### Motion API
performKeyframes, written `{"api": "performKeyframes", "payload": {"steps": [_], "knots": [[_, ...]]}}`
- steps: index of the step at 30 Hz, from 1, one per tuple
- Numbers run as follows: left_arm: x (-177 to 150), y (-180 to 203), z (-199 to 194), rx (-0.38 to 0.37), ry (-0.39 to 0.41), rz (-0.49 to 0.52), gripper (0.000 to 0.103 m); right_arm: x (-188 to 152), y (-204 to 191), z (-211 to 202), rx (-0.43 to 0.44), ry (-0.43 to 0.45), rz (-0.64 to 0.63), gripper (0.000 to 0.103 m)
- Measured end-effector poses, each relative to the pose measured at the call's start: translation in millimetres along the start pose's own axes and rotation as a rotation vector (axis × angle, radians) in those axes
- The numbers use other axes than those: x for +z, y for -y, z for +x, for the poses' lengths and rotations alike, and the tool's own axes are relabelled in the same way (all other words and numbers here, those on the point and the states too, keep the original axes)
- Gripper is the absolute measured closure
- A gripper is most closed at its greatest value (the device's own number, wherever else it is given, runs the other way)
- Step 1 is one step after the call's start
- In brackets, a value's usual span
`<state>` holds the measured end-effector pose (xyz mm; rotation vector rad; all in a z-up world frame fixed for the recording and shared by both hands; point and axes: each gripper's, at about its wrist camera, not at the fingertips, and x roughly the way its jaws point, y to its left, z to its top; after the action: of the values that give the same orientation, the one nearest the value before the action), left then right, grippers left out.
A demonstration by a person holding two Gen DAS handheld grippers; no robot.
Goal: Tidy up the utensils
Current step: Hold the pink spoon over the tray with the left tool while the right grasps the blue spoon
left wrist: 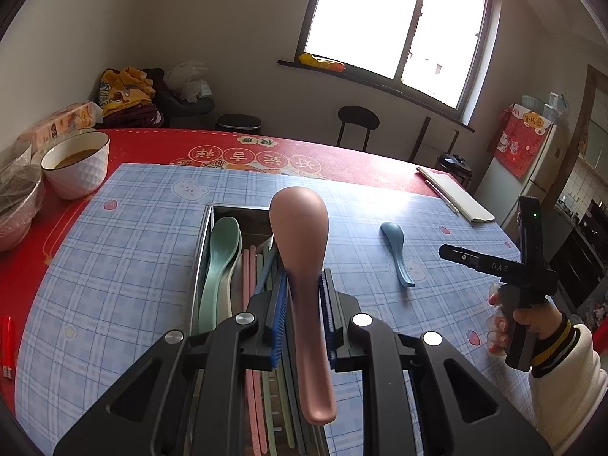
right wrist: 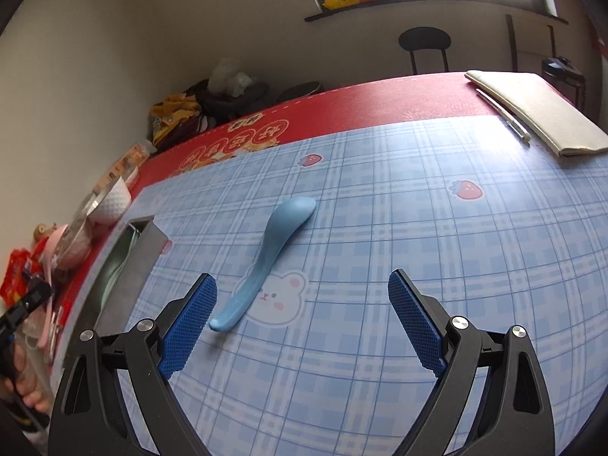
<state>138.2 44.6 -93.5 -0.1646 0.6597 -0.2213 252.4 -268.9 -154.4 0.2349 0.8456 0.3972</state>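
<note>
The left claw [left wrist: 302, 296] is closed on the stem of a pink spoon [left wrist: 302, 250] and holds it above the metal tray [left wrist: 205, 228], where a green spoon [left wrist: 220, 258] and some chopsticks [left wrist: 250, 266] already lie — so the step in hand seems to be putting this spoon away. The next move calls for lowering it into the tray beside the others and only then letting go. The right claw [right wrist: 304, 311] is wide open and holds nothing; it hangs just above a blue spoon [right wrist: 266, 254] that lies on the worktop [right wrist: 380, 228] — probably the next one to collect.
</note>
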Motion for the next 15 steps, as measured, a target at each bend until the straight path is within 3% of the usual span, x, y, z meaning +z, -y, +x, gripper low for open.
{"api": "performKeyframes", "payload": {"steps": [2, 8, 9, 11, 15], "knots": [[-3, -9, 0, -0.01, 0.0, -0.02, 0.086, 6, -15, 11, -0.002, -0.032, -0.021, 0.014], [-9, -27, 1, -0.032, -0.001, -0.05, 0.086, 13, -42, 53, -0.125, -0.102, -0.04, 0.015], [-10, -30, 1, -0.035, -0.001, -0.055, 0.086, 13, -43, 58, -0.14, -0.109, -0.036, 0.017], [-11, -35, 2, -0.041, -0.002, -0.062, 0.086, 14, -46, 68, -0.18, -0.133, -0.031, 0.034], [-12, -43, 3, -0.053, -0.004, -0.076, 0.086, 14, -54, 75, -0.237, -0.133, -0.058, 0.039]]}}
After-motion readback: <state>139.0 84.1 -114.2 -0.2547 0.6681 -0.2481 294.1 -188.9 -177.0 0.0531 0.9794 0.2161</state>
